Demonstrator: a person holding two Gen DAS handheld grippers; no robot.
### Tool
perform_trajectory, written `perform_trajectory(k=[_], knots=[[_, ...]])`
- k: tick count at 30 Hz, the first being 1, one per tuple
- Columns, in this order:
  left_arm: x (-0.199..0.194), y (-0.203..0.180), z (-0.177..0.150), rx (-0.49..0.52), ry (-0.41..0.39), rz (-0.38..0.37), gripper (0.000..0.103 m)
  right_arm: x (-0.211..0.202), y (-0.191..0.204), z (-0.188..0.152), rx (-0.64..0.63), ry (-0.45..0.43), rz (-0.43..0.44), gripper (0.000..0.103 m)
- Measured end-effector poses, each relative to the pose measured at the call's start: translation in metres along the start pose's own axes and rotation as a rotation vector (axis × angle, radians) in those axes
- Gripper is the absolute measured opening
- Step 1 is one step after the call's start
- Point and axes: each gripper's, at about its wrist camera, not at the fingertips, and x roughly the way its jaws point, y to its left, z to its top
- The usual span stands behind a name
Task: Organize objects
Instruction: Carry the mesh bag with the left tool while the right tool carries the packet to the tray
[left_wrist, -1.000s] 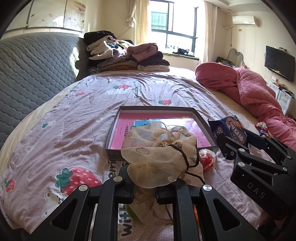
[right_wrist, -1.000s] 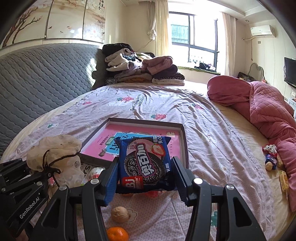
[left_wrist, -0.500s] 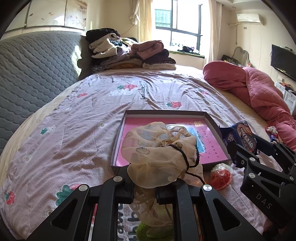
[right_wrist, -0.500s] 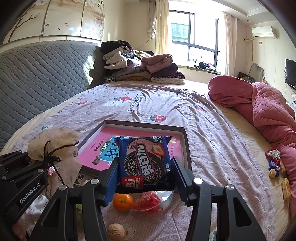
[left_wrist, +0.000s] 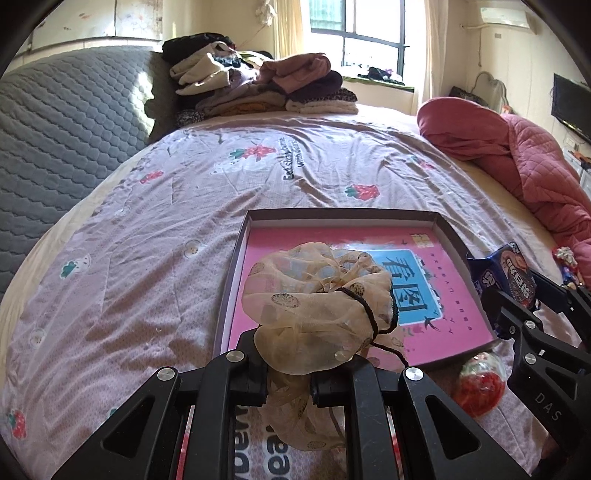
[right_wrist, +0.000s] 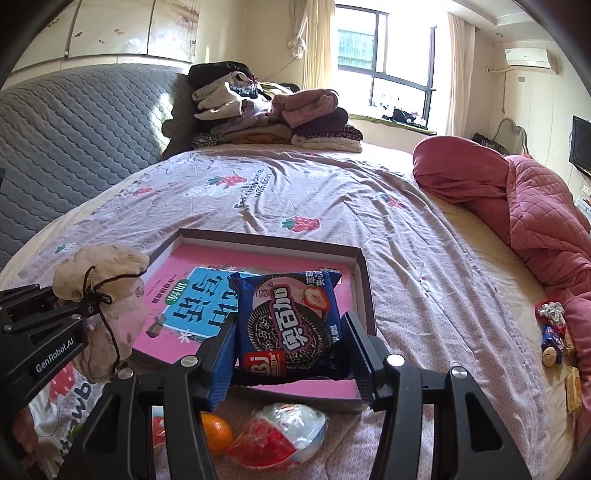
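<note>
left gripper (left_wrist: 288, 376) has its jaws clamped tight on a sheer beige pouch (left_wrist: 317, 306) tied with black cord, hanging over the near left corner of the tray (left_wrist: 343, 216). right gripper (right_wrist: 291, 363) has its jaws squeezed on a blue cookie pack (right_wrist: 290, 321), held over the tray's near right part. tray sits on the bed (left_wrist: 147, 229), pink book cover lining it. in front of it lie an orange (right_wrist: 218, 432) and a red-and-clear wrapper (right_wrist: 280, 435).

A sheer beige bundled scarf tied with black cord (left_wrist: 317, 295) and a blue cookie packet (right_wrist: 291, 325) hang above the dark shallow pink-lined box (left_wrist: 448, 236), lower centre.
</note>
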Motion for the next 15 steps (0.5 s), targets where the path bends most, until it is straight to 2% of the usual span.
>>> perform_trajectory(k=[4, 15], knots=[[0.016, -0.002, 0.006, 0.015, 0.039, 0.001, 0.015, 0.02, -0.003, 0.002, -0.013, 0.034, -0.026, 0.055], [0.07, -0.001, 0.006, 0.037, 0.164, 0.018, 0.015, 0.071, -0.014, -0.005, -0.012, 0.183, -0.02, 0.055]])
